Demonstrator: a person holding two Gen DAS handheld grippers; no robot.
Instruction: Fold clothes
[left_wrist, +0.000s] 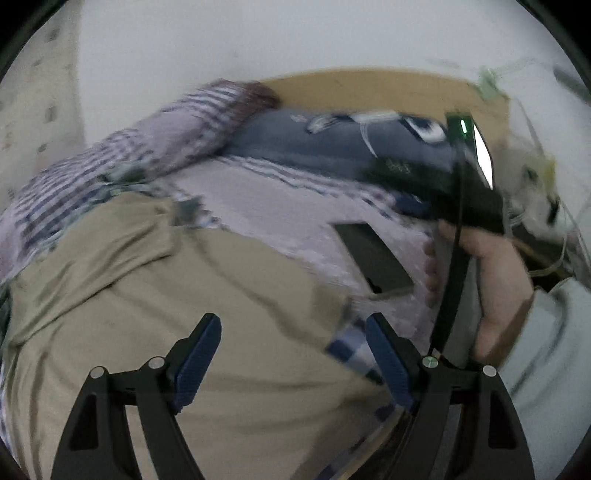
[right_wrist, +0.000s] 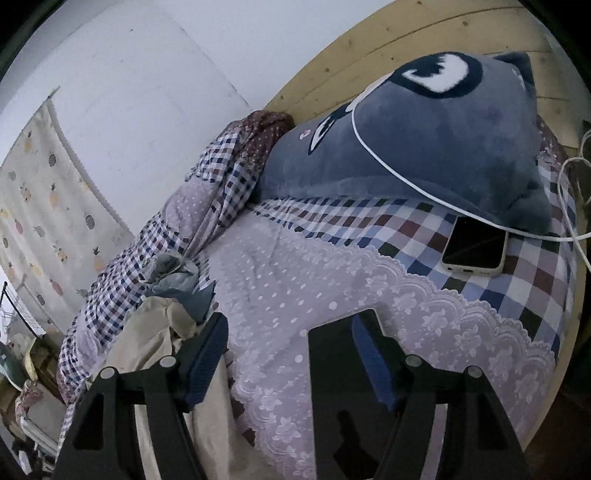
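A beige garment (left_wrist: 184, 295) lies spread and wrinkled over the bed, filling the lower left of the left wrist view. My left gripper (left_wrist: 293, 332) hovers open just above it, nothing between its blue pads. In the right wrist view the same beige garment (right_wrist: 155, 339) shows at the lower left, bunched beside a small grey-blue cloth (right_wrist: 184, 284). My right gripper (right_wrist: 290, 328) is open over the lilac dotted bedspread (right_wrist: 288, 273), its left finger near the garment's edge. A hand (left_wrist: 491, 280) holds the right gripper's black body at the right of the left wrist view.
A grey plush pillow (right_wrist: 424, 147) with a cartoon face rests against the wooden headboard (right_wrist: 369, 48). A phone (right_wrist: 476, 249) lies face up on the checked sheet, a white cable (right_wrist: 388, 162) running over the pillow. A rolled checked quilt (right_wrist: 177, 229) lines the wall side.
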